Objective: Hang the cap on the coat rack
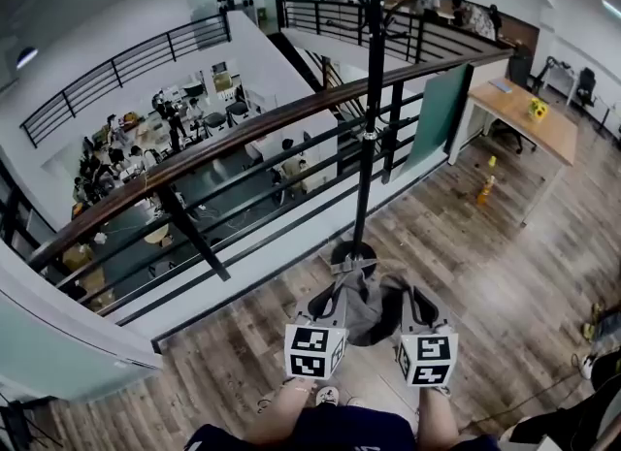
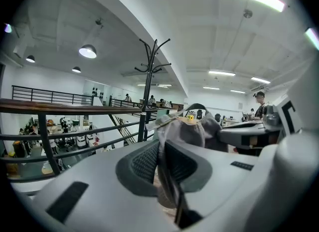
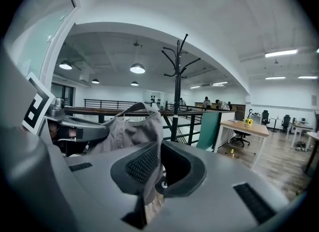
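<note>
"Both claws, what have I got in them?"

"My left gripper point(image 2: 160, 160) is pinched narrow on one edge of the grey cap point(image 2: 187, 130). My right gripper point(image 3: 158, 168) is clamped on the opposite edge."

"And where does the cap sit?"

"It hangs between the two grippers, held up off the wooden floor point(image 1: 505, 245). Near it, just beyond, I see the round base of the black coat rack point(image 1: 369, 129), whose pole rises well above the cap. Behind the pole runs the railing point(image 1: 243, 139), and a desk point(image 1: 524, 114) stands farther off to the right."
</note>
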The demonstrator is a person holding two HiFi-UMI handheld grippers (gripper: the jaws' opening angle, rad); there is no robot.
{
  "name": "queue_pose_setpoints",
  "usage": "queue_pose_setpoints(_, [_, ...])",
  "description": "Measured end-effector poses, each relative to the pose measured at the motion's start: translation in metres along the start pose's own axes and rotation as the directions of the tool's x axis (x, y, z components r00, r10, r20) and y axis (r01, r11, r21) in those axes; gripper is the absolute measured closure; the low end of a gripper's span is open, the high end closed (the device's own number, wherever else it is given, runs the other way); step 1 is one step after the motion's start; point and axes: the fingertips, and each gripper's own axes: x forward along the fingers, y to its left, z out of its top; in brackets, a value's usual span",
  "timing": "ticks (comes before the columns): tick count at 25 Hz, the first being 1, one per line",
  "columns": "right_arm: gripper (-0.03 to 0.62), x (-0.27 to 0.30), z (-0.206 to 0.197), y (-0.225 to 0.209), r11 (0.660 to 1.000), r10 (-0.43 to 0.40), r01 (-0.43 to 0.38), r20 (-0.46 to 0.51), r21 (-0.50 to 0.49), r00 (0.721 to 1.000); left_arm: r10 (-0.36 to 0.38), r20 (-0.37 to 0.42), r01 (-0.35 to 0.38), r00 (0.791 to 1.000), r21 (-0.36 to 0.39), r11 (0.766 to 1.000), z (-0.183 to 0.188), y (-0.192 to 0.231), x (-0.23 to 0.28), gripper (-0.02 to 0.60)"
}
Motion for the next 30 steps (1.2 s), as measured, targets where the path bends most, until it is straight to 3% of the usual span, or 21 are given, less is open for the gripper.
queue_pose_setpoints(9, [0.54, 0.01, 0.004, 0.008, 0.999, 0.005, -0.003, -0.057, 0.039, 0.998, -0.035, 0.003, 0.035, 0.999, 0.016, 0.999, 0.016, 0.008, 0.002, 0.541])
queue_pose_setpoints(19, [0.543, 0.011, 0.026, 0.024, 0.999, 0.006, -0.007, 0.03, 0.043, 1.0, -0.073, 0.055, 0.074, 0.996, -0.019, 0.997, 0.024, 0.025, -0.005, 0.541])
queue_pose_setpoints(30, [0.543, 0.046, 0.018, 0.006, 0.999, 0.01, -0.011, 0.024, 0.031, 1.0, -0.056, 0.031, 0.056, 0.998, -0.003, 0.998, 0.019, 0.031, 0.028, 0.541])
